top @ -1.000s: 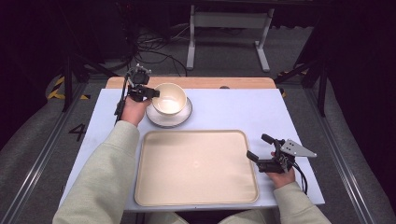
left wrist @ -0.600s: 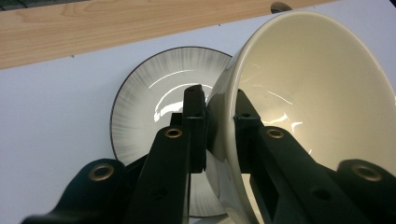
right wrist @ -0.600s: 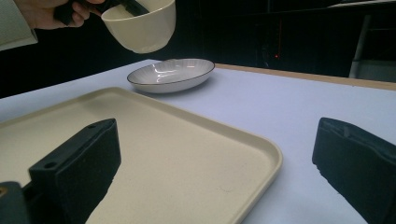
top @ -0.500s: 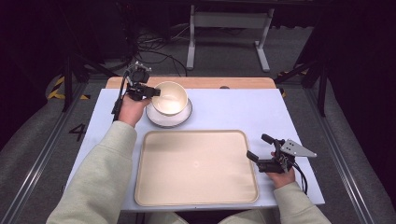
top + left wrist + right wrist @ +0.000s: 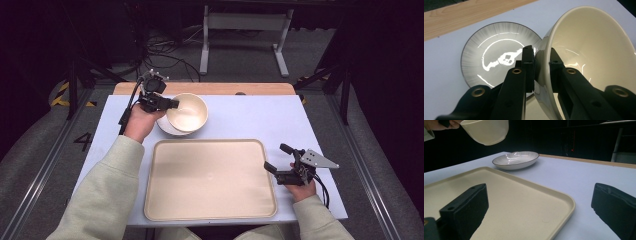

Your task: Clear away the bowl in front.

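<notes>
A cream bowl point(image 5: 187, 112) hangs in the air, tilted, with my left gripper point(image 5: 170, 104) shut on its left rim. In the left gripper view the two black jaws pinch the bowl's wall point(image 5: 584, 50), one inside and one outside. Under and beside it lies a shallow grey-white plate point(image 5: 496, 57) with a dark rim, also seen from the right gripper view as the plate point(image 5: 516, 159) below the lifted bowl point(image 5: 486, 131). A large cream tray point(image 5: 210, 179) fills the table's front middle. My right gripper point(image 5: 278, 158) rests open by the tray's right edge, nothing between its jaws.
The table top point(image 5: 260, 117) is pale blue with a wooden strip point(image 5: 200, 88) along its far edge. Dark floor, cables and a metal stand point(image 5: 245, 30) lie beyond the table.
The bowl has risen off the plate and shifted slightly right and nearer, tilting in my left gripper. The right gripper has stayed put.
</notes>
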Demonstrator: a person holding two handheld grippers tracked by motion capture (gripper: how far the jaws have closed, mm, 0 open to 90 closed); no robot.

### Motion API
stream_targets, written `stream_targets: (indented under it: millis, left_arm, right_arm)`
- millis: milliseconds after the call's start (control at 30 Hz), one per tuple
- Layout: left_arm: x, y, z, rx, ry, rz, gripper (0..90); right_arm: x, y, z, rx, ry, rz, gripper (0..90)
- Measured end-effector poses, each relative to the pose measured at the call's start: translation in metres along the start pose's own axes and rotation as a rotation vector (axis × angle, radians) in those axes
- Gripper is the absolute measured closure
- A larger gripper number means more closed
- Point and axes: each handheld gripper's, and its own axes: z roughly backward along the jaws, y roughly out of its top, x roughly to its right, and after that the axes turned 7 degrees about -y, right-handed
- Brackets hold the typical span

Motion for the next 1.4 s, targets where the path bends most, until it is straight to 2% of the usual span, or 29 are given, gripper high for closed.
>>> stream_targets:
  millis: [200,533,667,867,1067,1400]
  left_arm:
    - [0.015,-0.002,0.003,-0.011,-0.035,-0.031,81.1]
    - [0.042,-0.004,0.004,-0.049,-0.088,-0.131,81.1]
    - [0.051,-0.006,0.004,-0.064,-0.107,-0.159,81.1]
    - [0.064,-0.008,0.004,-0.08,-0.126,-0.184,81.1]
    - [0.081,-0.009,0.002,-0.109,-0.157,-0.234,81.1]
    - [0.096,-0.012,-0.006,-0.163,-0.209,-0.277,81.1]
  right_arm:
    - [0.0,0.0,0.0,0.0,0.002,-0.001,1.4]
    - [0.0,0.0,0.0,0.0,0.004,-0.004,1.5]
    - [0.0,0.0,0.0,0.0,0.007,-0.007,1.5]
    - [0.0,0.0,0.0,-0.001,0.008,-0.009,1.5]
    - [0.0,0.0,0.0,-0.002,0.01,-0.008,1.5]
    - [0.0,0.0,0.0,-0.002,0.012,-0.01,1.5]
